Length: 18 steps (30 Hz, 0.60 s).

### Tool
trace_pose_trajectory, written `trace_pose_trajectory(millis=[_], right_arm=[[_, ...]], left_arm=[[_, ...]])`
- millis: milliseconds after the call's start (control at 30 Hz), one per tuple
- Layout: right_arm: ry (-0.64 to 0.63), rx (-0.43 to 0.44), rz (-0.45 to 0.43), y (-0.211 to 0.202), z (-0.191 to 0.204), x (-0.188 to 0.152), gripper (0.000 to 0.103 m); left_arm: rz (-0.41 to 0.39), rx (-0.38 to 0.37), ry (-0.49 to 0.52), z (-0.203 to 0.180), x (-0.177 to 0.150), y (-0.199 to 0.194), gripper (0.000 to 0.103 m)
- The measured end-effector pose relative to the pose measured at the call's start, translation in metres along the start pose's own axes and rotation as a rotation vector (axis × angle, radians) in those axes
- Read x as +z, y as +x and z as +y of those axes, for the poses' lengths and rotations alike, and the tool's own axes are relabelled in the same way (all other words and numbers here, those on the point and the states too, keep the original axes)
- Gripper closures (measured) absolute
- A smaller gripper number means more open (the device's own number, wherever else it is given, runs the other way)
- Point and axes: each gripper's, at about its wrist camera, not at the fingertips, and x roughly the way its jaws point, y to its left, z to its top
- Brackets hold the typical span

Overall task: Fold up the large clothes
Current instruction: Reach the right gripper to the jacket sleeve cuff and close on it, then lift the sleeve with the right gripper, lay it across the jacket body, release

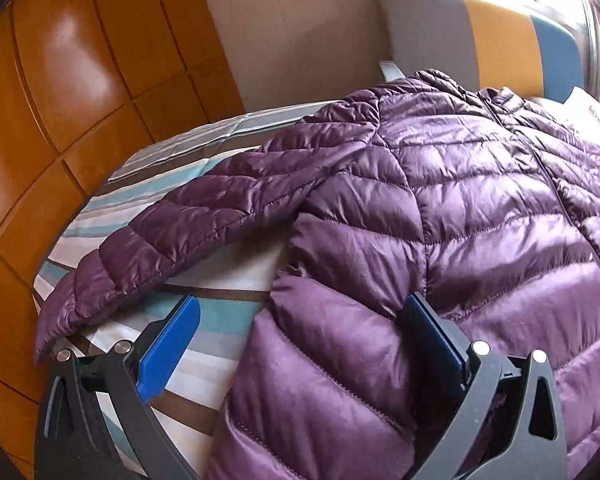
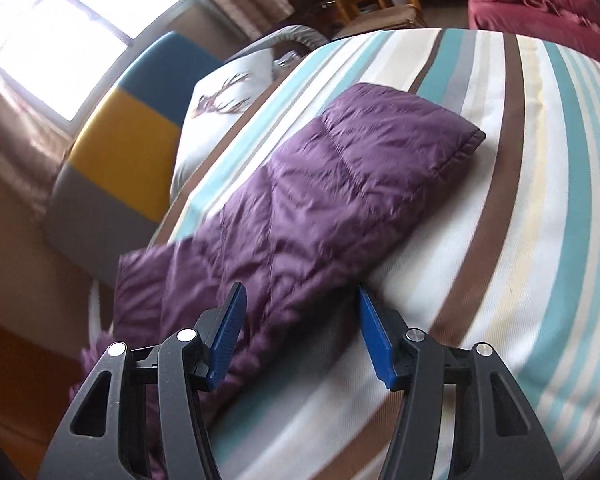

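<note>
— Purple down jacket (image 1: 440, 200) lies flat on the striped bedspread (image 2: 500, 240); are both grippers empty?
— Left gripper (image 1: 300, 320) gapes over the hem; right gripper (image 2: 300, 304) straddles the sleeve (image 2: 320, 184), half-parted. Pinch deep; nylon probably slips.

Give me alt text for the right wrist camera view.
A purple quilted jacket sleeve lies across a striped bedspread, with the right gripper open over its near end. A window and a yellow-and-blue headboard sit behind.
</note>
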Motion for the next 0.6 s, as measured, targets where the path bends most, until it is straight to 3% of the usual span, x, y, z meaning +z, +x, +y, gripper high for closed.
trace_pose_trajectory(millis=[100, 233, 333, 600], right_arm=[[0.072, 0.023, -0.024, 0.006, -0.008, 0.008, 0.049], [0.132, 0.03, -0.038, 0.015, -0.02, 0.016, 0.078], [0.158, 0.068, -0.012, 0.02, -0.027, 0.021, 0.091], [0.093, -0.025, -0.112, -0.004, -0.021, 0.016, 0.095]], left_arm=[[-0.003, 0.009, 0.013, -0.003, -0.003, 0.0, 0.002], [0.008, 0.005, 0.016, -0.004, -0.004, 0.002, 0.002], [0.02, -0.014, 0.006, -0.002, -0.004, 0.005, 0.002], [0.056, -0.107, -0.067, 0.011, -0.005, 0.013, 0.002]])
